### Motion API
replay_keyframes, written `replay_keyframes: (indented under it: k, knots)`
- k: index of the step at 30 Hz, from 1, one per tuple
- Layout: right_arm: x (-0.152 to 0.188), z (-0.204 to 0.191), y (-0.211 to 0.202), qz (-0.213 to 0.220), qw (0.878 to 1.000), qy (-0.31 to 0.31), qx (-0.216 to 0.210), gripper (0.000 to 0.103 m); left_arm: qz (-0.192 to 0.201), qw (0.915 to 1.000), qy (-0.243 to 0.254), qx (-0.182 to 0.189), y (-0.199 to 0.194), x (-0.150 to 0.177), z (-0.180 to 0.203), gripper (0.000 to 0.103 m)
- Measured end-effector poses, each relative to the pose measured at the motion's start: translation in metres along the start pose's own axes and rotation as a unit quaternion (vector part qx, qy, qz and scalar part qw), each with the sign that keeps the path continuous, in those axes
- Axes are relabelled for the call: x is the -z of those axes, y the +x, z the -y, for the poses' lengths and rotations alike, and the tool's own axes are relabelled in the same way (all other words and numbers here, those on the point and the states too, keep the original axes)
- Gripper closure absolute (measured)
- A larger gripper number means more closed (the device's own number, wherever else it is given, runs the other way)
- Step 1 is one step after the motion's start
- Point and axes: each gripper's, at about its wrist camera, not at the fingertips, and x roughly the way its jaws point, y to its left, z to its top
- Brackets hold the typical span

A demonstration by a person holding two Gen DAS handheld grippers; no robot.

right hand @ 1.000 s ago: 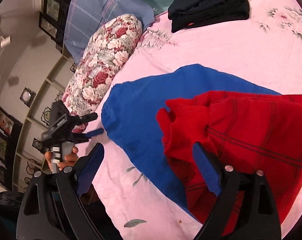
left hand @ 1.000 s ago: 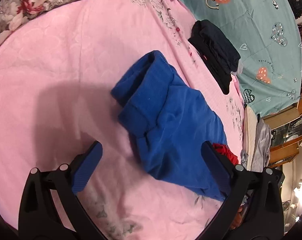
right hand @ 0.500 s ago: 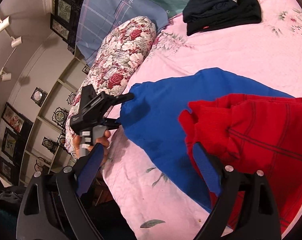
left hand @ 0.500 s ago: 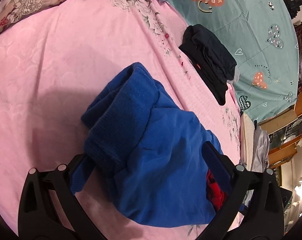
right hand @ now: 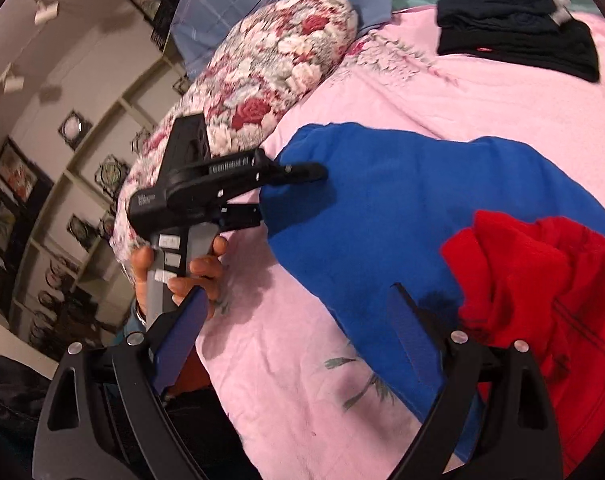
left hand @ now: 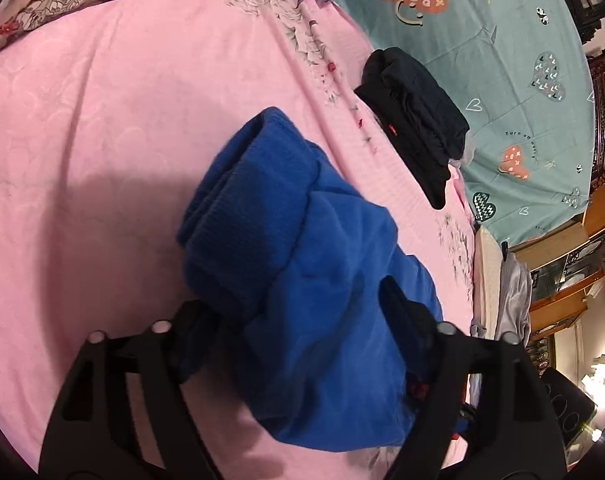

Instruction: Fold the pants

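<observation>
Blue pants (left hand: 302,264) lie bunched on the pink bedsheet (left hand: 102,120), ribbed waistband rolled toward the far left. My left gripper (left hand: 290,312) is open, its fingers on either side of the near edge of the blue cloth. In the right wrist view the left gripper (right hand: 294,192) reaches the left edge of the blue pants (right hand: 402,208). My right gripper (right hand: 298,328) is open and empty above the sheet, next to the pants' near edge. Red pants (right hand: 542,288) lie on the blue ones at the right.
A folded black garment (left hand: 414,120) lies at the far side of the bed, also in the right wrist view (right hand: 510,20). A floral bolster (right hand: 262,64) lies along the left. A teal sheet (left hand: 482,40) and wooden furniture (left hand: 582,264) lie beyond.
My left gripper has moved forward onto the blue pants, its fingers now around the near edge and narrower apart. The right gripper has shifted slightly; it stays open.
</observation>
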Motion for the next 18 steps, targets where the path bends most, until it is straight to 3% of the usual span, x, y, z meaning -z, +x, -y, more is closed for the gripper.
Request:
replay_keyframes:
  k: [1, 3, 5, 6, 7, 13, 15, 17, 18]
  knots:
    - [0.000, -0.004, 0.005, -0.007, 1.000, -0.010, 0.000, 0.013, 0.001, 0.9999, 0.010, -0.006, 0.002, 0.001, 0.005, 0.012]
    - [0.001, -0.007, 0.011, -0.012, 1.000, -0.015, -0.002, 0.013, 0.003, 0.9990, 0.033, -0.031, 0.008, 0.003, 0.018, 0.014]
    - [0.000, -0.007, 0.016, -0.014, 1.000, -0.013, -0.003, 0.013, -0.009, 0.9990, 0.038, -0.021, 0.012, 0.003, 0.022, 0.037]
    - [-0.001, -0.006, 0.018, -0.015, 1.000, -0.009, 0.001, 0.013, -0.017, 0.9992, 0.034, -0.012, 0.012, 0.003, 0.021, 0.063]
    - [-0.001, -0.004, 0.019, -0.017, 1.000, -0.003, 0.001, 0.012, -0.021, 0.9992, 0.032, -0.007, 0.012, 0.002, 0.019, 0.072]
    - [-0.001, -0.001, 0.014, -0.010, 1.000, 0.010, -0.011, 0.013, -0.005, 0.9996, 0.028, -0.005, 0.004, 0.002, 0.019, 0.079]
    - [-0.001, 0.003, 0.023, -0.025, 0.999, 0.022, -0.014, 0.012, -0.001, 0.9993, 0.037, -0.008, 0.003, 0.002, 0.025, 0.082]
    - [0.005, 0.013, 0.045, -0.078, 0.996, 0.049, -0.010, 0.011, 0.008, 0.9983, 0.055, -0.017, -0.001, 0.002, 0.034, 0.083]
    - [0.007, 0.014, 0.042, -0.060, 0.997, 0.042, -0.014, 0.010, 0.011, 0.9978, 0.062, -0.021, -0.002, 0.001, 0.039, 0.085]
